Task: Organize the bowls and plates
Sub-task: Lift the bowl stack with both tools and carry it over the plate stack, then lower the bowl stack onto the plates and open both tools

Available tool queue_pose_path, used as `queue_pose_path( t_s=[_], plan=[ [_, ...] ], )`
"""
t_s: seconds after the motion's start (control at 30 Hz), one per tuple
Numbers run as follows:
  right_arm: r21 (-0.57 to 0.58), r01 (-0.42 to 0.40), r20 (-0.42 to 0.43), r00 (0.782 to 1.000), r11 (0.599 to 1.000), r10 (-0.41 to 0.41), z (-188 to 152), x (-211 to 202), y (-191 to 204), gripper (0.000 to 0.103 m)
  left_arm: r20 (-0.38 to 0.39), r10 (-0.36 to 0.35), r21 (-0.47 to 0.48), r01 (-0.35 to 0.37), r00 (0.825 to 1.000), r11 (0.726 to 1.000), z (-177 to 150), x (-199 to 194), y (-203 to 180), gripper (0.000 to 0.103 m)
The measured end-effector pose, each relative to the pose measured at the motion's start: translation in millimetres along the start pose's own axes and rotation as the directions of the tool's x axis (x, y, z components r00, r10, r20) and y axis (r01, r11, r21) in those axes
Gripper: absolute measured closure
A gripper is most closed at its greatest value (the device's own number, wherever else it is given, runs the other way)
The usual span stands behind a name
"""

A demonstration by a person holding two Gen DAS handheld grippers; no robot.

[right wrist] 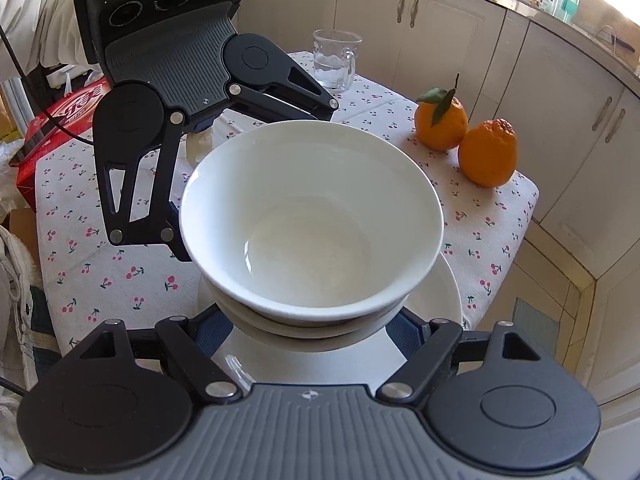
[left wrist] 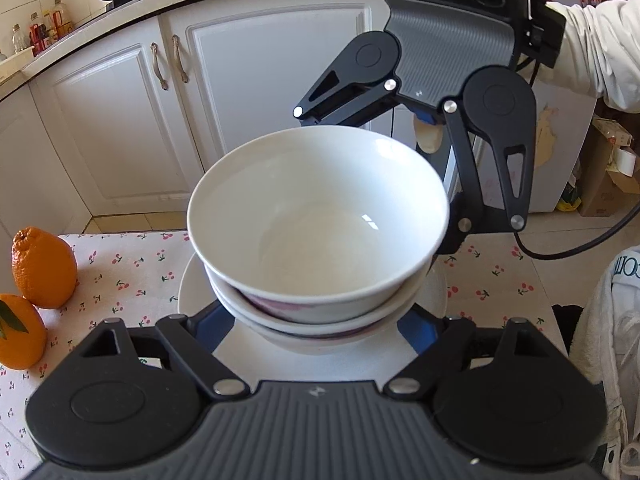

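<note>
White bowls [left wrist: 318,220], 2 stacked on a plate [left wrist: 192,292], sit clasped between left gripper [left wrist: 316,332] and right gripper [right wrist: 316,332].

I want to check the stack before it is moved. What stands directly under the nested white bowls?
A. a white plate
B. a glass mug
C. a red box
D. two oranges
A: the bowls sit on a white plate, whose rim shows around them in both views; the mug, red box and oranges stand apart from the stack.
</note>
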State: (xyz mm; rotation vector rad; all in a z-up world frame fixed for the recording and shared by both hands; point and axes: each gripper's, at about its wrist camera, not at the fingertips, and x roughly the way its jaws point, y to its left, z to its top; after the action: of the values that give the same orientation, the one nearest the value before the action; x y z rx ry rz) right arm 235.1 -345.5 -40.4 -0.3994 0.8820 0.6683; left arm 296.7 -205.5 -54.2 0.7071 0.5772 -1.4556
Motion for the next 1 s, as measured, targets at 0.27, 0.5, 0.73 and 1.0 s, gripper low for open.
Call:
queue_pose_path(
  t_s=[0.27,0.5,0.73,1.0],
  plan=[
    [0.031,-0.004,-0.01,1.0,1.0,0.005,-6,9,-12,0.017,-0.005,-0.015,-0.007,0.015,1.0,1.0,0,11,8,0.016],
    [0.047,-0.014,-0.012,1.0,0.999,0.015,-8,13,-15,0.017,-0.009,-0.023,-0.015,0.022,1.0,1.0,-1,14,10,0.016],
    [0.051,-0.022,-0.01,1.0,0.998,0.022,-9,13,-17,0.017,-0.009,-0.034,-0.033,0.034,0.999,0.999,-2,15,15,0.016],
    [0.051,-0.015,-0.009,1.0,0.999,0.016,-9,13,-16,0.015,0.011,-0.015,-0.011,0.015,1.0,1.0,-3,12,10,0.004]
  ],
)
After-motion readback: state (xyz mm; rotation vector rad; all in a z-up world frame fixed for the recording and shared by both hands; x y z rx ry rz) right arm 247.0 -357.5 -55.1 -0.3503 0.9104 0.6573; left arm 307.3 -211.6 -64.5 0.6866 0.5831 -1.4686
